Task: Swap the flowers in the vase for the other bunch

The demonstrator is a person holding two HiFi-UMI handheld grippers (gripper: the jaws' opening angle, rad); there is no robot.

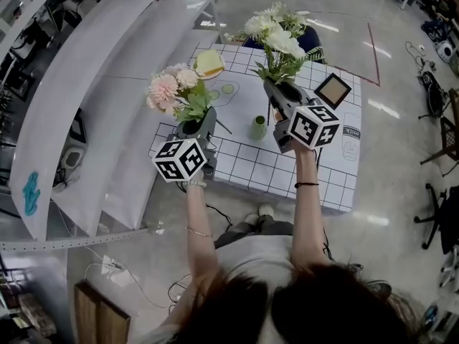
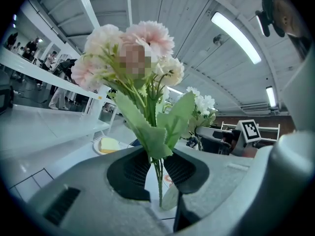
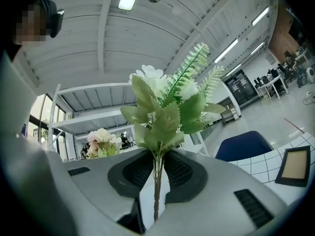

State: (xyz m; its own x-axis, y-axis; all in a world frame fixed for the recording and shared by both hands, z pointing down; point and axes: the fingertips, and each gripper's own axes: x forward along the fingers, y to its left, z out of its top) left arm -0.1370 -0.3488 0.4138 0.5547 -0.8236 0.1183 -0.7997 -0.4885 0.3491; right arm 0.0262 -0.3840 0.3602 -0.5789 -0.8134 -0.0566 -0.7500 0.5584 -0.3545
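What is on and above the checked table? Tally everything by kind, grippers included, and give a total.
Artificial flower bunches: 2, the pink-bloomed bunch and the white-bloomed bunch
Small green vase: 1
White plate of yellow food: 1
Dark-framed square tan board: 1
Grey two-jaw grippers: 2, the left gripper and the right gripper, each clamping one bunch's stems
Total: 7

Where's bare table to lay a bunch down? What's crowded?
Bare: table strip between green vase and near edge; also the right corner below the frame. Crowded: plate at the far left corner; left gripper with pink bunch and right gripper with white bunch flank the vase.
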